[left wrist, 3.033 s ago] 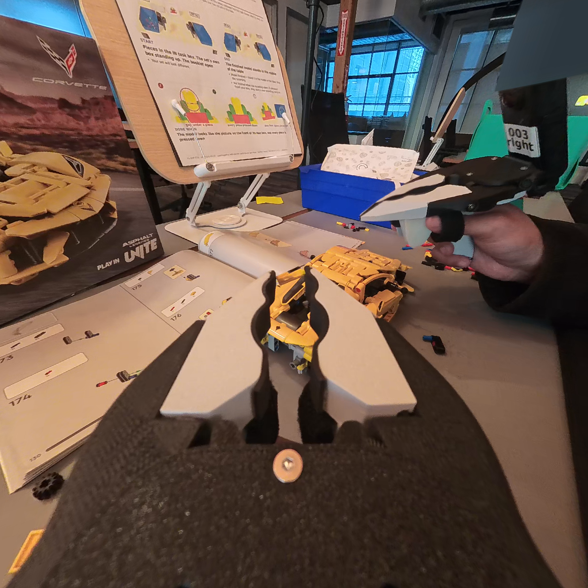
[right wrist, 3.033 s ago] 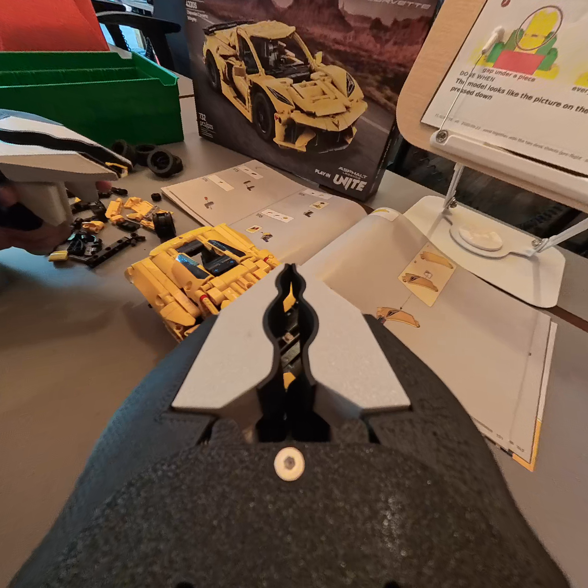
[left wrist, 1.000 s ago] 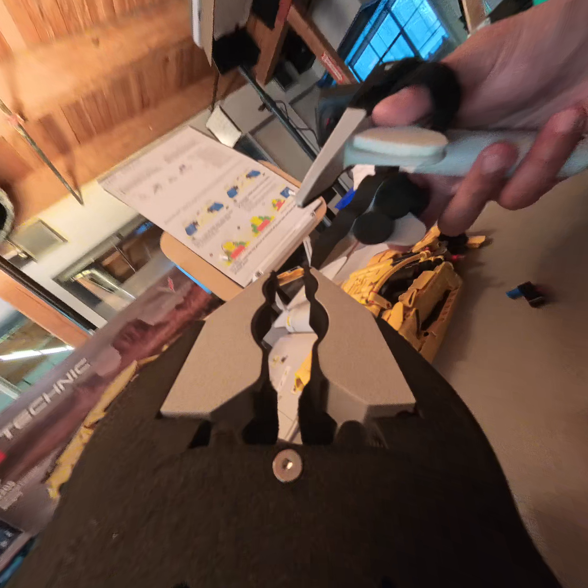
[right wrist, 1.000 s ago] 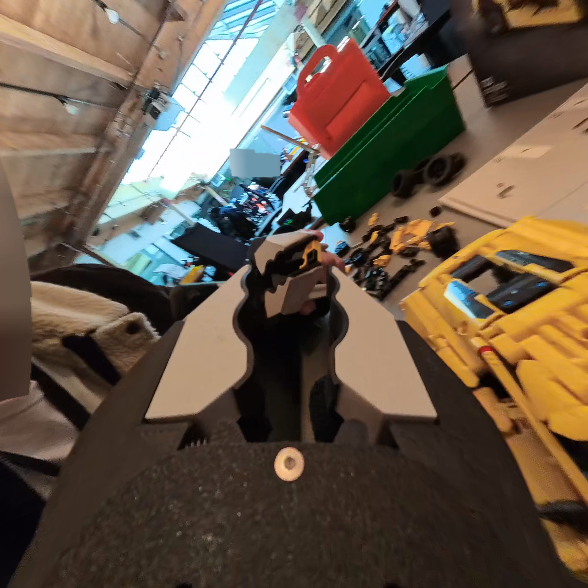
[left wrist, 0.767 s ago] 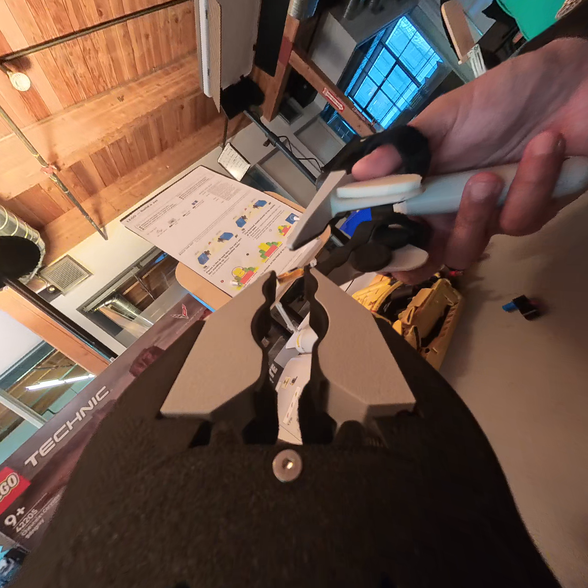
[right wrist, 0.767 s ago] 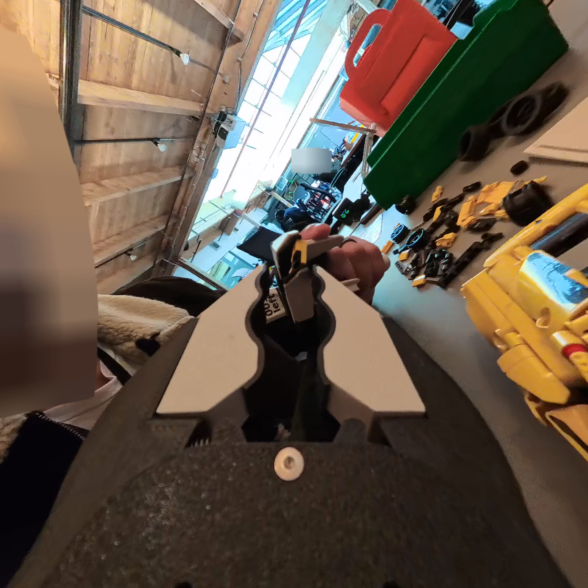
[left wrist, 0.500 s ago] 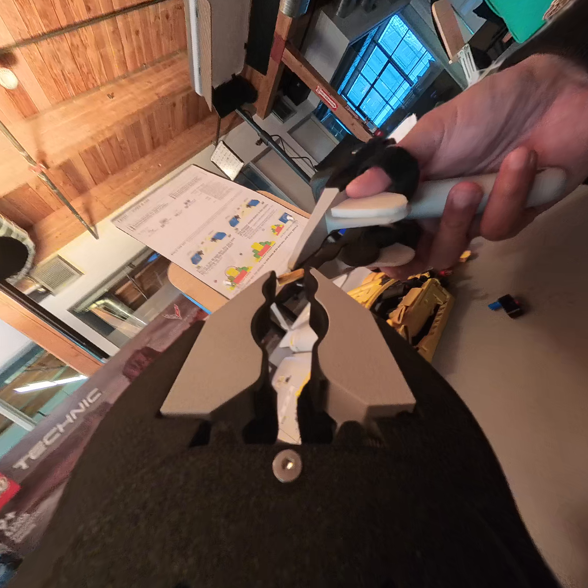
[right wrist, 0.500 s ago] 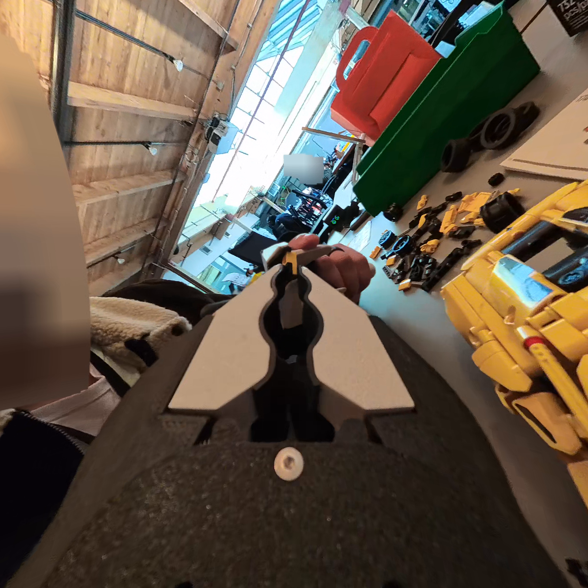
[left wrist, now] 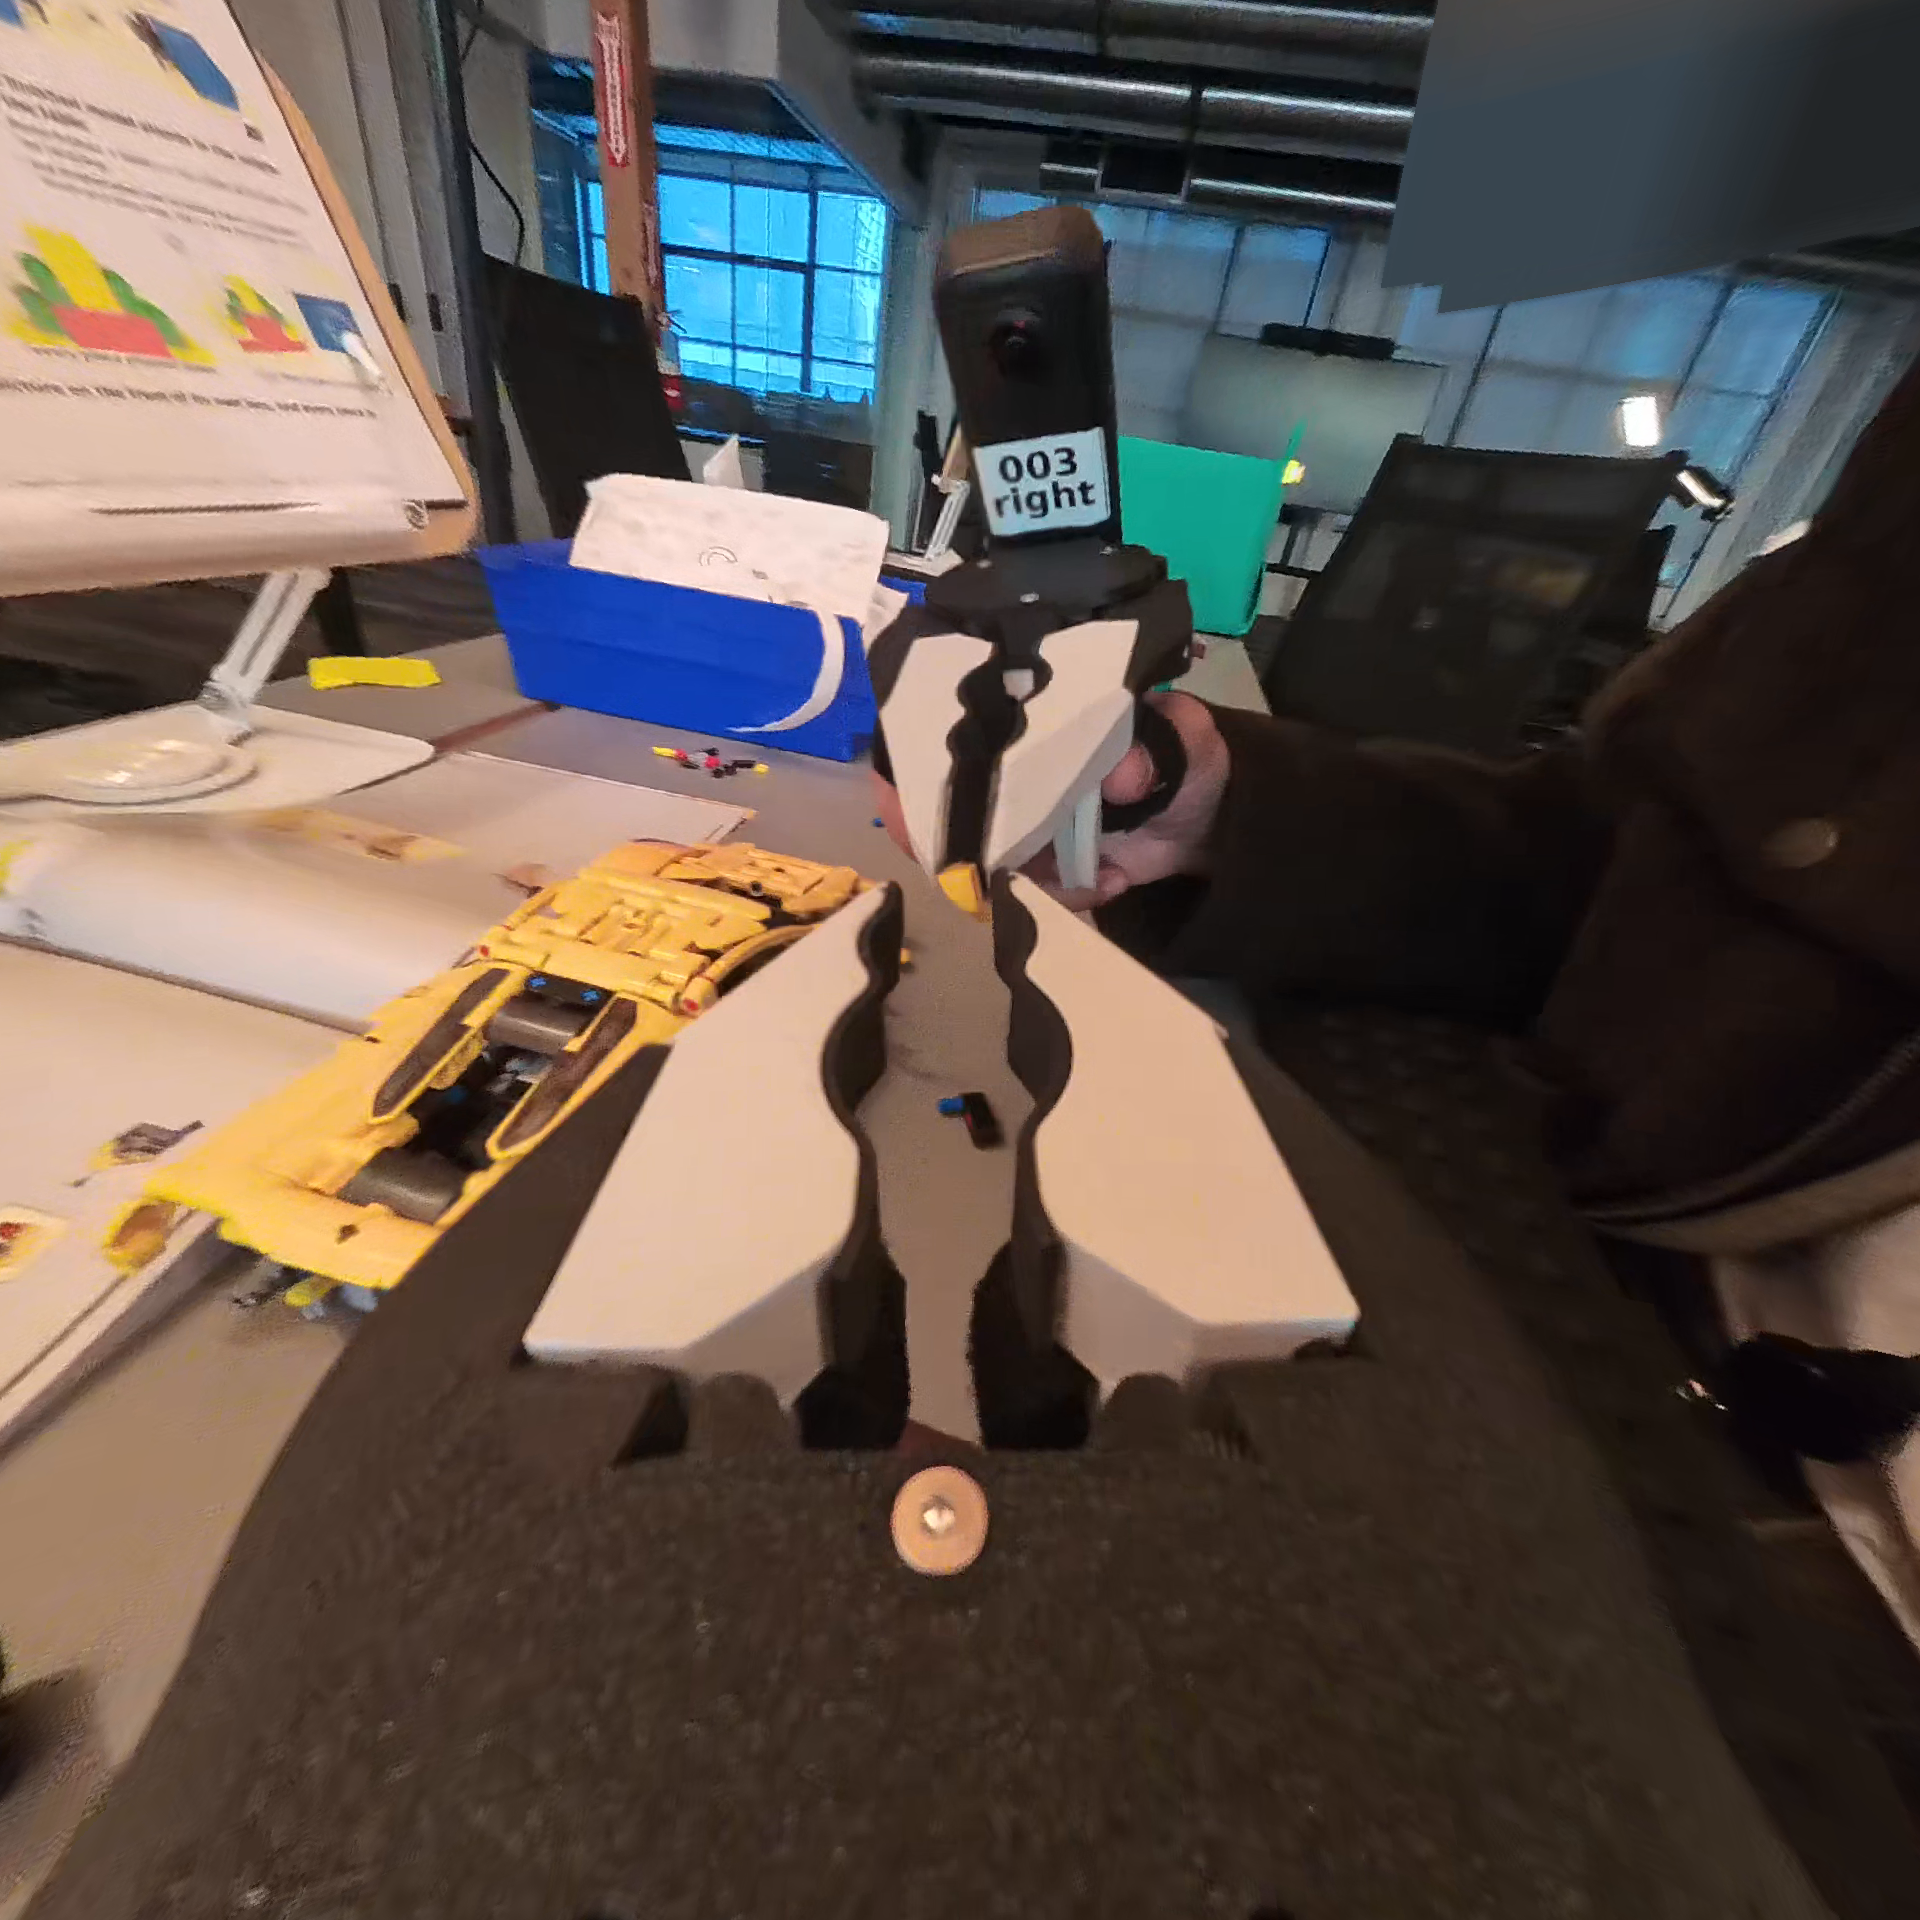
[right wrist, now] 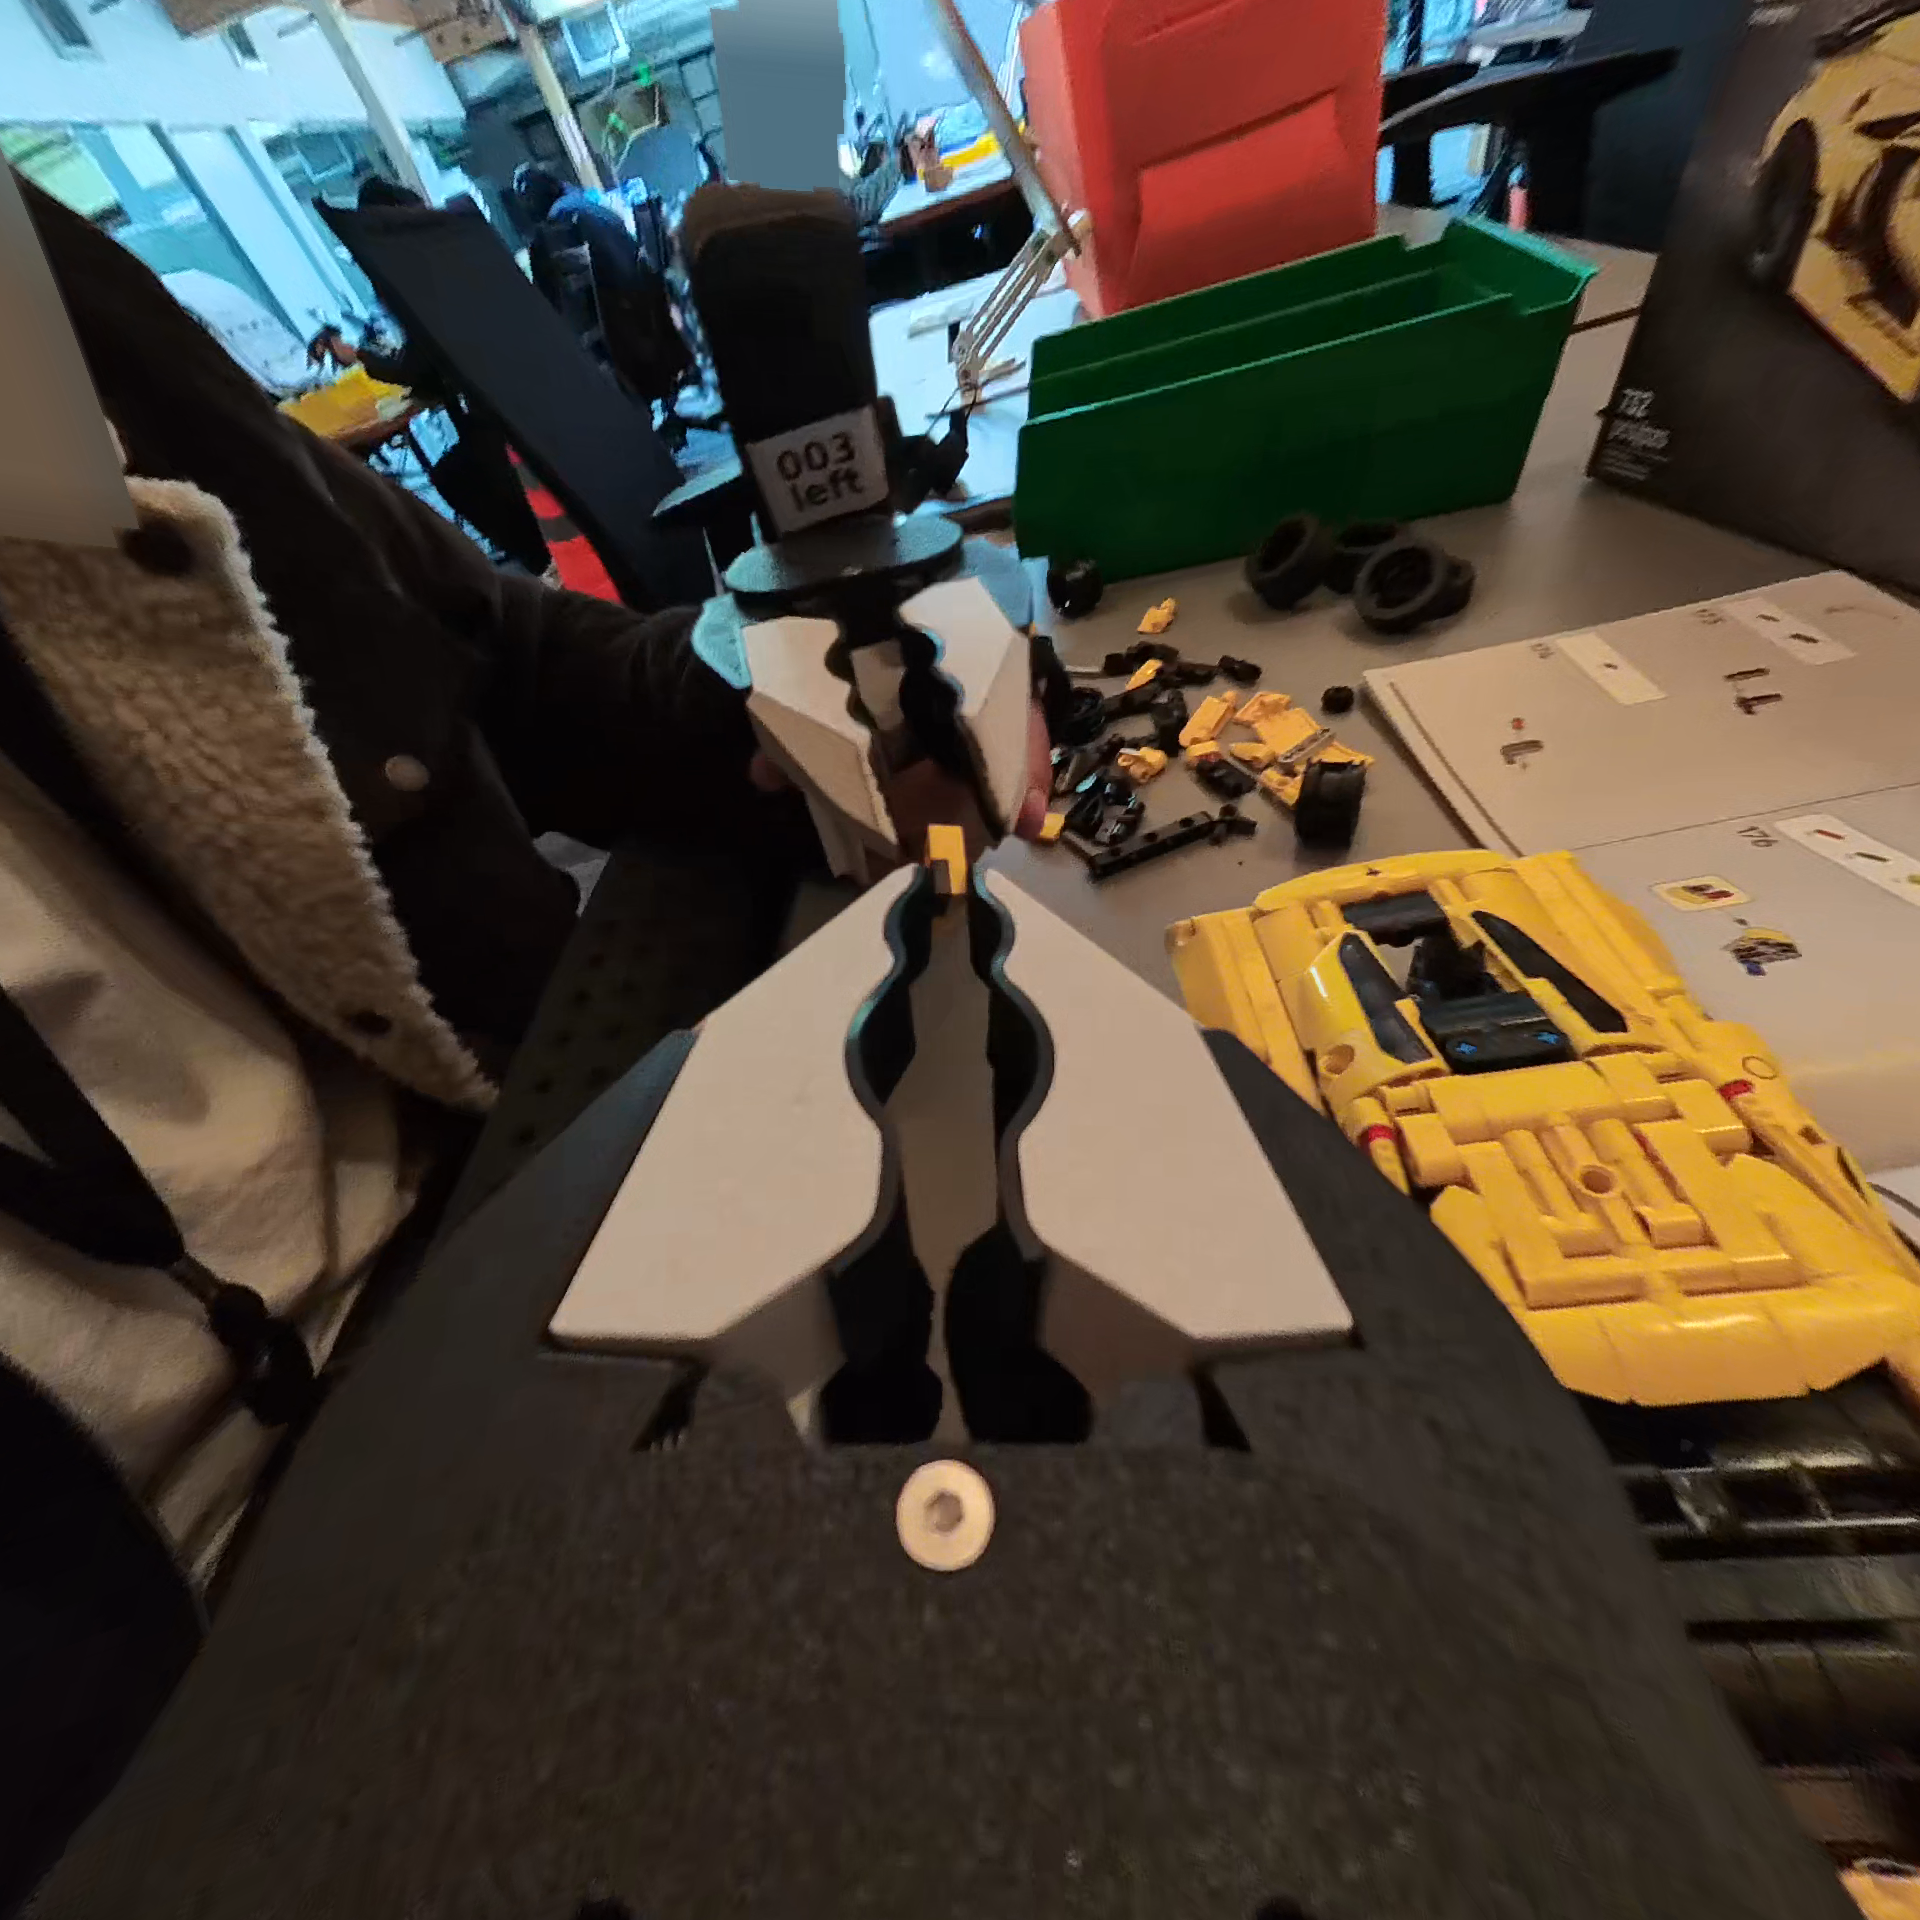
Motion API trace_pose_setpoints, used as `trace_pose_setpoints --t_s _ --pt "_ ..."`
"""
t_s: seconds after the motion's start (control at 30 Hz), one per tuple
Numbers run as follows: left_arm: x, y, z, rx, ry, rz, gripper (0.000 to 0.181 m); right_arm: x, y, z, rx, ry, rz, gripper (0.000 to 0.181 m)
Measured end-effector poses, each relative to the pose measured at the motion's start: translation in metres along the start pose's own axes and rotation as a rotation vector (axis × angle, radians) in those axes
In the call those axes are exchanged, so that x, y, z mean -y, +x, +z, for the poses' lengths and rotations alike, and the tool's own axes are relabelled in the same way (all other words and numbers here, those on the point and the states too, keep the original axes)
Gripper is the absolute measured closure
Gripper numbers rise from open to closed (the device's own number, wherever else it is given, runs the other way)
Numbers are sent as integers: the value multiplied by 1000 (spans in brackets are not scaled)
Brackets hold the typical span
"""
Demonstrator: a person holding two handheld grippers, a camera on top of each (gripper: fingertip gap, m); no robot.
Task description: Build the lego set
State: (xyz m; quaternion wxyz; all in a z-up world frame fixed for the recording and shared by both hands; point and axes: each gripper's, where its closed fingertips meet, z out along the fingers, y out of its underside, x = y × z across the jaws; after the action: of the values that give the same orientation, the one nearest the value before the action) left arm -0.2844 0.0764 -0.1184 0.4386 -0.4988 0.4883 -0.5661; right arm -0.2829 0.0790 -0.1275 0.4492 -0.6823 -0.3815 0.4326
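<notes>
My right gripper [right wrist: 948,881] is shut on a small yellow lego piece [right wrist: 943,854] at its very tips, held in the air above the table's near edge. My left gripper [left wrist: 948,896] faces it tip to tip, with its jaws slightly apart and nothing between them. The small yellow piece [left wrist: 961,885] sits just beyond the left tips, in the tips of the right gripper [left wrist: 958,864]. The left gripper [right wrist: 940,823] also shows in the right wrist view. The part-built yellow car [right wrist: 1558,1143] lies on the table beside both grippers; it also shows in the left wrist view [left wrist: 561,1049].
An open instruction booklet [right wrist: 1662,717] lies behind the car. Loose yellow and black parts [right wrist: 1195,738], black tyres [right wrist: 1371,571] and a green bin [right wrist: 1299,416] lie beyond. A blue bin [left wrist: 675,644], a sheet stand [left wrist: 156,343] and a small blue-black piece [left wrist: 968,1114] are there too.
Both grippers have swung back from a steep tilt to level. The yellow piece that the left gripper held is now in the right gripper's tips, and the left jaws have parted.
</notes>
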Motion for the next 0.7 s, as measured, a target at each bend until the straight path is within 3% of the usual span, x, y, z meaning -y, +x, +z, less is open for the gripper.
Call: trace_pose_setpoints --t_s 0.27,0.7 --pt "-12 10 1 -88 -56 -40 177 -6 -6 6 19 -30 -18 177" --pt "-24 18 2 -143 -110 -29 176 -20 -13 6 51 -119 -60 177"
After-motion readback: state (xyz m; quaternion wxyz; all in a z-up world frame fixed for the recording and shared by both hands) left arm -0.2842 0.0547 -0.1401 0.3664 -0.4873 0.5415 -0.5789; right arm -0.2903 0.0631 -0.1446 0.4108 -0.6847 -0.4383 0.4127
